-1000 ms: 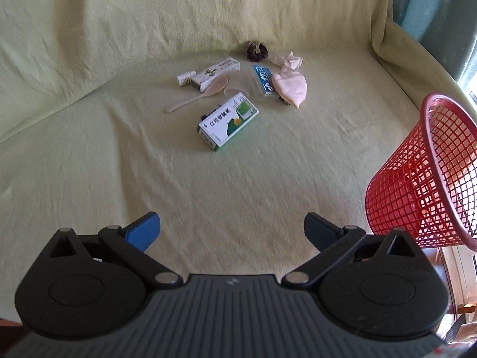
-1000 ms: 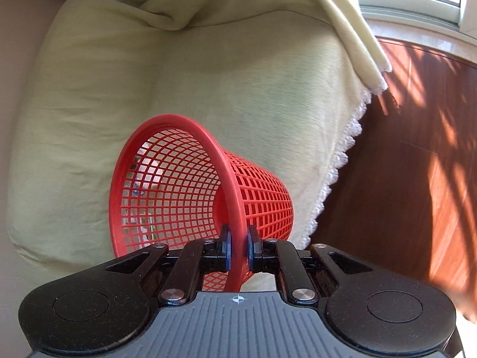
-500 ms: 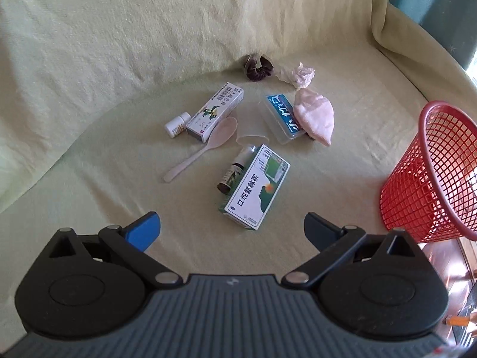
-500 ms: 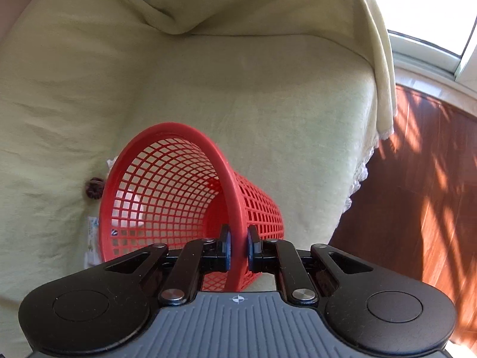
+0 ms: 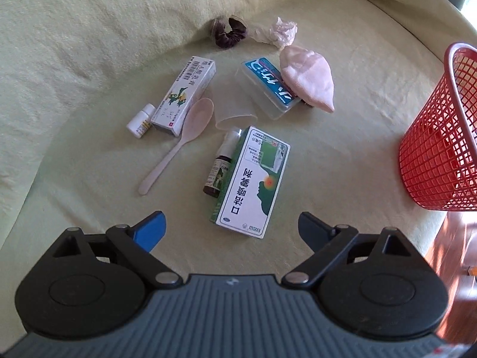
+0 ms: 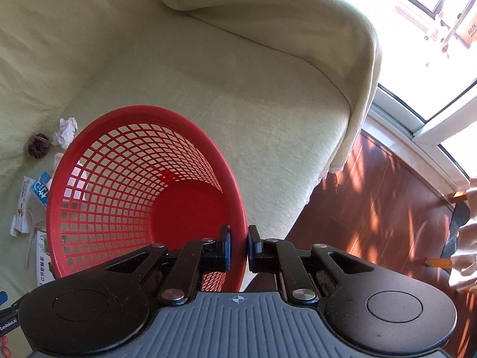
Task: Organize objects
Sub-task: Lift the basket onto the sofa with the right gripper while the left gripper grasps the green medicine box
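Observation:
My left gripper [image 5: 231, 228] hangs over a green-and-white medicine box [image 5: 252, 180] on the pale green sofa cover; its jaws stand wide and are closing, the box's near end lying between the fingertips untouched. A small brown spray bottle [image 5: 220, 168] lies against the box's left side. My right gripper [image 6: 238, 246] is shut on the rim of the red mesh basket [image 6: 143, 197], which looks empty inside. That basket [image 5: 441, 137] stands at the right edge of the left wrist view.
Farther back lie a pink spoon [image 5: 182, 137], a white carton [image 5: 184, 92], a small white bottle [image 5: 140, 120], a clear case with a blue label [image 5: 269, 82], a pink cloth [image 5: 310, 77], a dark scrunchie [image 5: 231, 31] and crumpled tissue [image 5: 278, 32]. Wooden floor [image 6: 375, 203] lies beyond the sofa's edge.
The left gripper has dropped and come closer to the green-and-white box, which now sits between its tips. The basket has swung in toward the objects with the right gripper still clamped on its rim.

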Available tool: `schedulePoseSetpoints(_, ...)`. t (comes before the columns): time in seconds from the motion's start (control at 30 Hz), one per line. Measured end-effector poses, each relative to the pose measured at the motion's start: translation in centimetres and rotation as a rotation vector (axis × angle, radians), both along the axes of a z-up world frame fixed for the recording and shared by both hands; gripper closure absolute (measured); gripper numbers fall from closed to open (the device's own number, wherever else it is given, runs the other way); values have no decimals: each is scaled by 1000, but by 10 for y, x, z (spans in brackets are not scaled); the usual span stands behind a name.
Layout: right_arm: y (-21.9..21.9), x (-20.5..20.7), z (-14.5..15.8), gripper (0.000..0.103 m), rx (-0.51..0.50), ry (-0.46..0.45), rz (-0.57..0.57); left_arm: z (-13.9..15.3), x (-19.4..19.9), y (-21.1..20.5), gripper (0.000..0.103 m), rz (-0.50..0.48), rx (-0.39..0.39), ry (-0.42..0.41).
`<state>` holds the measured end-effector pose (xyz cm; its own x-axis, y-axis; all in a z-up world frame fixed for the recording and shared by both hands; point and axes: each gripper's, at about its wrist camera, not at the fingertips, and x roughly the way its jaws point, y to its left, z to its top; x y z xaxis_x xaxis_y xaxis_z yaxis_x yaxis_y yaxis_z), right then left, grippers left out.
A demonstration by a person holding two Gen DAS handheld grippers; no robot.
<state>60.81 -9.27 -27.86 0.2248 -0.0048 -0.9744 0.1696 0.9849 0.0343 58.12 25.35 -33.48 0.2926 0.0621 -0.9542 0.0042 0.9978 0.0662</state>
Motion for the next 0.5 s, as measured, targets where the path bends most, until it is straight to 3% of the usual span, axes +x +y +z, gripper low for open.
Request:
schedulePoseSetpoints(0.13, -4, 0, -1, 96, 6, 5, 6, -18, 18, -4, 14, -54, 3, 18)
schedulePoseSetpoints(0.2, -8, 0, -2, 95, 14, 12, 2, -25, 25, -10, 24, -100, 23, 20)
schedulePoseSetpoints(0.33, -9, 1, -1, 95, 14, 19, 18, -41, 34, -30, 26, -206, 123, 16)
schedulePoseSetpoints(0.5, -12, 4, -2, 95, 25, 20, 19, -56, 41, -44, 26, -255, 147, 27)
